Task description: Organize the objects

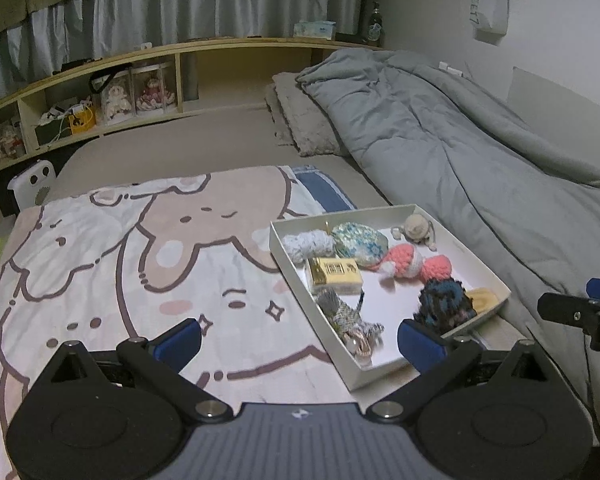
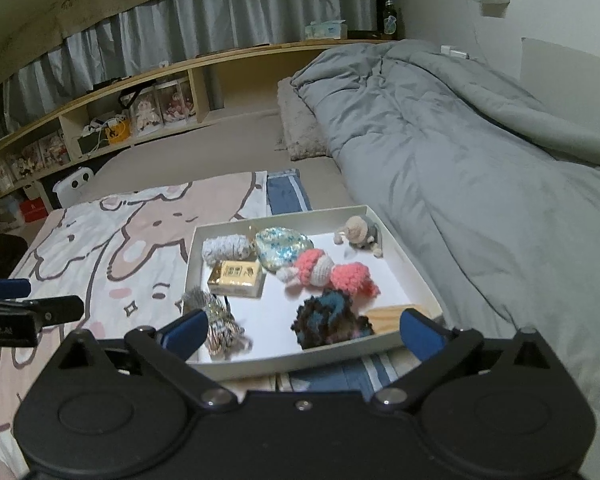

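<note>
A: Starting at the left, what lies there?

B: A cartoon-print blanket (image 1: 140, 248) spread over the bed. The left gripper (image 1: 300, 340) hangs above it, blue fingers spread wide with nothing between them.

A: And the things to sort?

B: They sit in a shallow white tray (image 2: 420, 276) on the blanket's right part, just beside the grey duvet (image 2: 480, 160). At the tray's left side lie a pale yarn roll (image 2: 226, 249), a gold box (image 2: 238, 278) nearer the camera, and a silvery tassel bundle (image 2: 218, 320) at the near left corner.

A: Toward the middle?

B: A sequinned blue-green pouch (image 2: 282, 250), then a pink and white crochet toy (image 2: 328, 272) touching it, and a dark blue-brown yarn piece (image 2: 328, 320) near the front wall.

A: The right side?

B: A small beige crochet figure (image 2: 360, 232) at the far corner and a wooden block (image 2: 388, 314) at the near corner. The right gripper (image 2: 302, 336) hovers at the tray's near edge, jaws wide apart, gripping nothing.
</note>
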`<action>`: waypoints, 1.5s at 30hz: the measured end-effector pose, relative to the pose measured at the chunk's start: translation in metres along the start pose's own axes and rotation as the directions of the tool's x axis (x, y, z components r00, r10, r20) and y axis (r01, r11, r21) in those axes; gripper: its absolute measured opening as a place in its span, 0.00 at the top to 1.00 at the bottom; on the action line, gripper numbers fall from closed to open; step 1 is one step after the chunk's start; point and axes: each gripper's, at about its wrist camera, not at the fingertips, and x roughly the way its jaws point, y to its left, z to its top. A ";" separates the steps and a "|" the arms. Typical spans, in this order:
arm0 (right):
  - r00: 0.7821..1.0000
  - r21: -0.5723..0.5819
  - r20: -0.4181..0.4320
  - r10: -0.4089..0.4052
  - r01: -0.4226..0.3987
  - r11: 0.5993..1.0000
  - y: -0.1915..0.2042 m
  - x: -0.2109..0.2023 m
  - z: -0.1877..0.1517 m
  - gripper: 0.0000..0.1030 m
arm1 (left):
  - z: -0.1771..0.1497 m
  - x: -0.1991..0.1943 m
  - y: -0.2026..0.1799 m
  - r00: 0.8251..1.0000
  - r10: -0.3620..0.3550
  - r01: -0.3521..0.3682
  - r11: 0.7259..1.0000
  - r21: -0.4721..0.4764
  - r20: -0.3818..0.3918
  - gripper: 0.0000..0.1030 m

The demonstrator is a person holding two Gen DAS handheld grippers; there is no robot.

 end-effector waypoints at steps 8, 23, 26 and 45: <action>1.000 0.015 -0.016 -0.013 0.013 1.000 0.006 -0.011 -0.022 0.00 | -0.015 -0.009 0.005 1.000 -0.010 0.010 1.000 -0.003 -0.011 0.00; 0.997 0.007 0.002 -0.073 0.073 0.997 0.013 -0.006 -0.041 0.00 | -0.028 -0.005 0.010 1.000 -0.012 0.012 1.000 -0.012 -0.022 0.00; 0.998 0.009 0.003 -0.068 0.068 0.998 0.013 -0.007 -0.041 0.00 | -0.029 -0.005 0.011 1.000 -0.012 0.012 1.000 -0.015 -0.022 0.00; 0.998 0.006 0.007 -0.064 0.064 0.998 0.015 -0.009 -0.041 0.00 | -0.031 -0.005 0.012 1.000 -0.012 0.012 1.000 -0.016 -0.024 0.00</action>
